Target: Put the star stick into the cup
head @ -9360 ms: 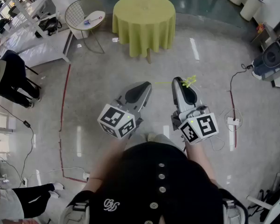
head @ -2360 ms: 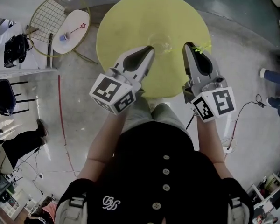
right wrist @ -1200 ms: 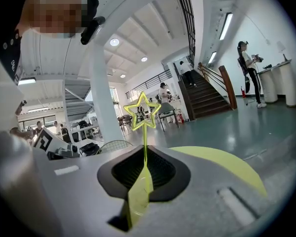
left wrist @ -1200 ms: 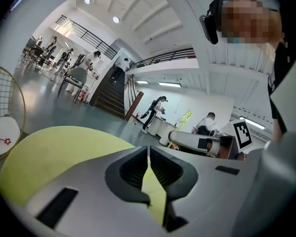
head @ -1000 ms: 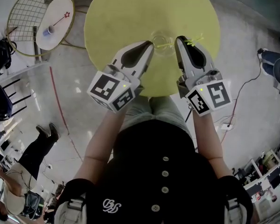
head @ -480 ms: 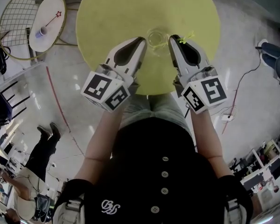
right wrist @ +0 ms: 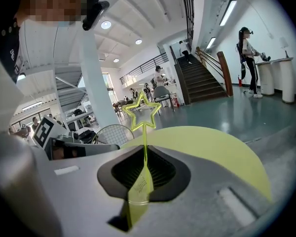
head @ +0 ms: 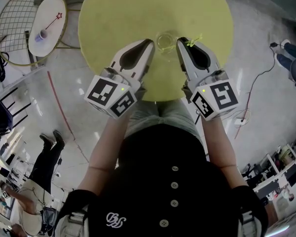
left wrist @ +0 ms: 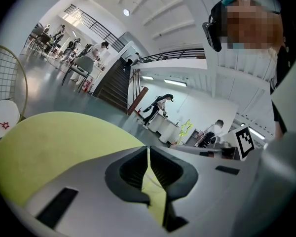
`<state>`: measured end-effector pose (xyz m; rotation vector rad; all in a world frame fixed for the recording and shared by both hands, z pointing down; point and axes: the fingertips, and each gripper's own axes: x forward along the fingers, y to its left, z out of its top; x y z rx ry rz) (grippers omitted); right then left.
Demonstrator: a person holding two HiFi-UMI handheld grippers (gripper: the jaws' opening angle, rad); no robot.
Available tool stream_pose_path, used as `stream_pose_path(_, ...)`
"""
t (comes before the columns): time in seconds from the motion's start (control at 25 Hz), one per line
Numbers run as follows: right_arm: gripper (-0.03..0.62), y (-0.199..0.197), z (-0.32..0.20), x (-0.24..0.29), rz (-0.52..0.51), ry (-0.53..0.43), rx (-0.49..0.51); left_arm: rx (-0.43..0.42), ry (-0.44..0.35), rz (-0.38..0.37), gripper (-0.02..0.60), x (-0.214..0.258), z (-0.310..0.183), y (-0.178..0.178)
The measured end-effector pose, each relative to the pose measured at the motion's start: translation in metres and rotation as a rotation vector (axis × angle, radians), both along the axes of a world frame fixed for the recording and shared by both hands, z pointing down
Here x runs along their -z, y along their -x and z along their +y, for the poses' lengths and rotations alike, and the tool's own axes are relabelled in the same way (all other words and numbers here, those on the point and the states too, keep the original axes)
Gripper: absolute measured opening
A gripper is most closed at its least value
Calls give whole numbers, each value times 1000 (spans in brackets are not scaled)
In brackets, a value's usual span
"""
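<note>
Cup (head: 165,41) sits on the yellow desk (head: 138,9) between your claws: right claw (head: 179,39) clamps the star stick (right wrist: 144,137), left claw (head: 150,41) is closed, empty. Side table (head: 52,6) stands well left.

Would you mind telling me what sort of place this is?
Probably a large open hall used as a workspace: a wide staircase to a railed upper level, a polished floor, and a person working at a counter.

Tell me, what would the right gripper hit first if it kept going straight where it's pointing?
Most likely the yellow table, as the right gripper tilts down over it. The clear cup sits just left of its tip, so it could clip that rim; depth is unclear.
</note>
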<state>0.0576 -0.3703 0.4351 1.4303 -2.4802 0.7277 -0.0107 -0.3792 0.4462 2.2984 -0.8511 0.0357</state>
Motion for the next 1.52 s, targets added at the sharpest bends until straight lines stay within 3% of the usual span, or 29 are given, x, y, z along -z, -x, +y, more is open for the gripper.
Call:
stream_pose_path(0.64, 26, -4, -12, -8, 31, -7, -15, 11, -13, 13, 24, -2, -17, 0)
stream_pose_path(0.96, 91, -5, -18, -12, 37, 12, -10, 13, -21, 2, 23, 3, -22, -2)
stream_pose_path(1.52, 146, 1, -27, -21, 43, 48, 11, 9, -23, -5, 23, 4, -29, 2)
